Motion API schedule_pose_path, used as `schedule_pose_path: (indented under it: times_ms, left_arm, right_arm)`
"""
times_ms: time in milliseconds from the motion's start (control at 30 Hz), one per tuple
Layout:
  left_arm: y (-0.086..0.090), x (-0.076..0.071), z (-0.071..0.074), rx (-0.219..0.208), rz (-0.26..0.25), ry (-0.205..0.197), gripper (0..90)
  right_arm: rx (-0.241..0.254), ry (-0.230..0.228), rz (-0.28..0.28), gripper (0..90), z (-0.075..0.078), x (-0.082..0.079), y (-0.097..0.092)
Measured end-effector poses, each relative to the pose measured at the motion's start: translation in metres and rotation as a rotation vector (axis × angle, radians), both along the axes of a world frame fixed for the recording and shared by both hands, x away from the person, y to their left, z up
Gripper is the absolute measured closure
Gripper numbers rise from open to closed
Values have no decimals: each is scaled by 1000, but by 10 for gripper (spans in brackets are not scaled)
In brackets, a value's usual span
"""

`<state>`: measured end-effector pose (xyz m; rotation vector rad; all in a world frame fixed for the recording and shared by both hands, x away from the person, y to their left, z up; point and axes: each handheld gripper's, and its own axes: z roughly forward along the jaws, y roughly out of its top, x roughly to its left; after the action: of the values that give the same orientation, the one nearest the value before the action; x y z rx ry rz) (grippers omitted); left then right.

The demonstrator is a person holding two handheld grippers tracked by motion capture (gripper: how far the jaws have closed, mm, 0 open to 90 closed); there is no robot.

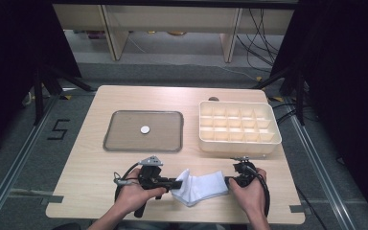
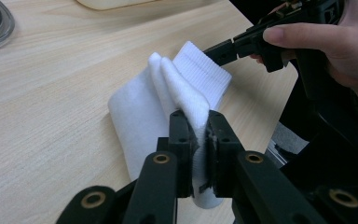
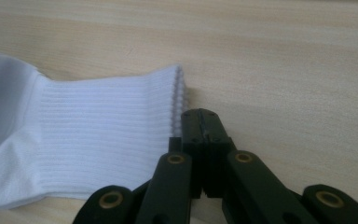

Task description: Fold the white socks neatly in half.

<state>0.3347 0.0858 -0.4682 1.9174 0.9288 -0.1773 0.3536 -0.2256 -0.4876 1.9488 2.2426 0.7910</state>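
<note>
Wooden tabletop (image 1: 100, 167) seen from above, with one pair of white socks (image 1: 201, 188) lying at its near edge between two hand-held tongs. Behind the socks stand one grey tray (image 1: 124, 143) carrying a single small white disc (image 1: 145, 129), and one cream compartment box (image 1: 239, 143) whose grid shows three rows of cells. On the floor (image 1: 28, 148) to the left, black tape forms the numeral "5" (image 1: 58, 129); no other writing is legible. The left tongs (image 1: 176, 182), gripped by the left hand (image 1: 136, 194), point toward the right and pinch a raised fold of sock fabric, as the left gripper view shows (image 2: 198, 135). The right tongs (image 1: 228, 181), held in the right hand (image 1: 249, 191), point left; in the right gripper view (image 3: 204, 126) their tips are pressed together with nothing between them, just beside the ribbed cuff (image 3: 107, 135), which lies flat on the wood.
</note>
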Motion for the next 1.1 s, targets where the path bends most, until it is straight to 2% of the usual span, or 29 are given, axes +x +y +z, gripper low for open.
schedule_pose_path:
  times_ms: [167, 200, 333, 433, 467, 500, 600, 633, 667, 733, 967, 1000, 1100]
  left_arm:
    - [-1, 1, -1, -8, -8, 7, 821]
    - [-3, -1, -1, -4, 5, -4, 821]
    - [-4, 0, -2, -10, -12, 2, 821]
    - [-4, 0, -1, -4, -4, -4, 820]
    - [-4, -1, -1, 1, 1, -2, 820]
    - [-4, -1, -1, 1, 1, -2, 820]
    - [-4, 0, 0, 3, 3, -4, 820]
    - [-4, 0, 0, 5, 3, -6, 820]
    - [-4, 0, -1, -9, -10, -3, 820]
    - [-4, 0, -1, -7, -8, -6, 820]
    - [-5, 0, -1, 0, -10, -16, 820]
    - [-5, 0, -1, -4, -9, -16, 820]
    - [-5, 1, -1, -9, -13, -13, 820]
  right_arm:
    - [0, -1, 1, 900, 0, -1, 1]
    - [-1, -8, 16, 899, 0, -1, 1]
    - [-14, -7, 10, 896, 0, -2, 2]
    - [-8, -13, 21, 896, 0, -3, 2]
    - [0, 11, 10, 896, 3, -4, 3]
    - [0, 17, 1, 898, 3, -3, 3]
    - [9, 13, 10, 900, 7, -4, 1]
    - [10, 27, -25, 900, 9, -5, 3]
    - [6, 10, -4, 900, 11, -5, -1]
    - [8, 6, 8, 900, 12, -6, -3]
    - [-2, 35, 3, 900, 11, -8, 0]
    - [-17, 33, 16, 900, 9, -9, 2]
    - [-29, 32, 8, 900, 7, -10, 5]
